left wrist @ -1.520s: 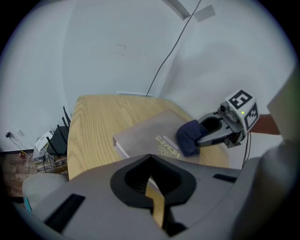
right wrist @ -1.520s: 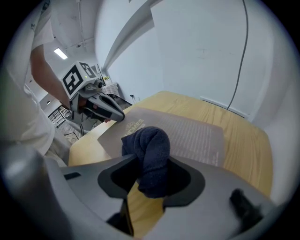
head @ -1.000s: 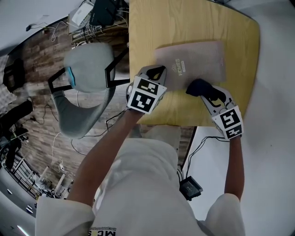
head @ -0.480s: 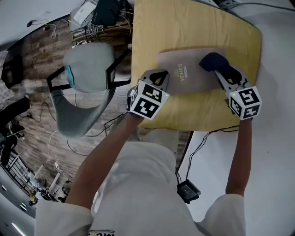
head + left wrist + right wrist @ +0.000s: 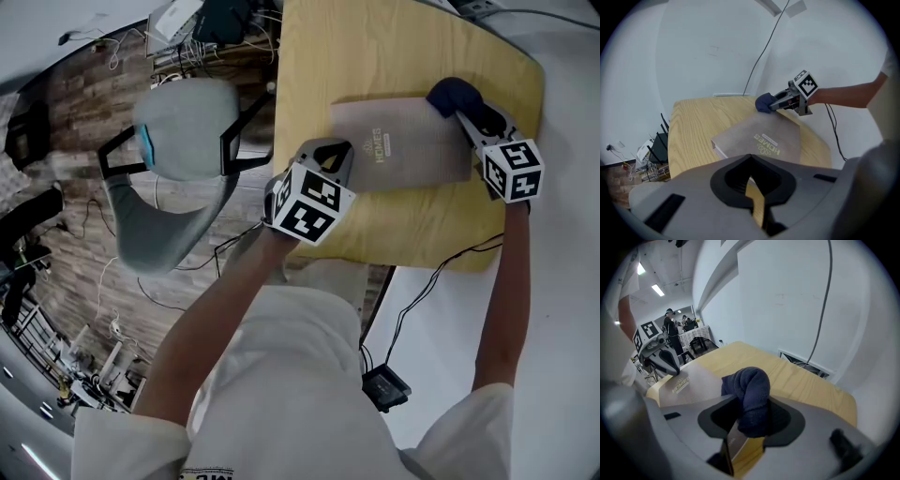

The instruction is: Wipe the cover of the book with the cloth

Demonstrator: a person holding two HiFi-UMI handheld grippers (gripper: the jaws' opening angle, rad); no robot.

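A grey-brown book (image 5: 403,145) with light print lies on the yellow wooden table (image 5: 375,47). My right gripper (image 5: 466,105) is shut on a dark blue cloth (image 5: 453,93), which rests at the book's far right corner. The right gripper view shows the cloth (image 5: 749,390) bunched between the jaws, over the book (image 5: 689,380). My left gripper (image 5: 330,152) is shut, and its tips sit at the book's left edge. In the left gripper view the book (image 5: 764,140) runs away from the left gripper (image 5: 751,183) toward the cloth (image 5: 764,102).
A grey chair (image 5: 178,159) stands left of the table on the wood-pattern floor. Routers and cables (image 5: 202,23) lie at the top. A black cable runs to a small black box (image 5: 386,382) by the person's legs. A white wall borders the table's right side.
My right gripper has carried the cloth across the cover, from the book's near edge to its far right corner. The left gripper has stayed at the book's left edge.
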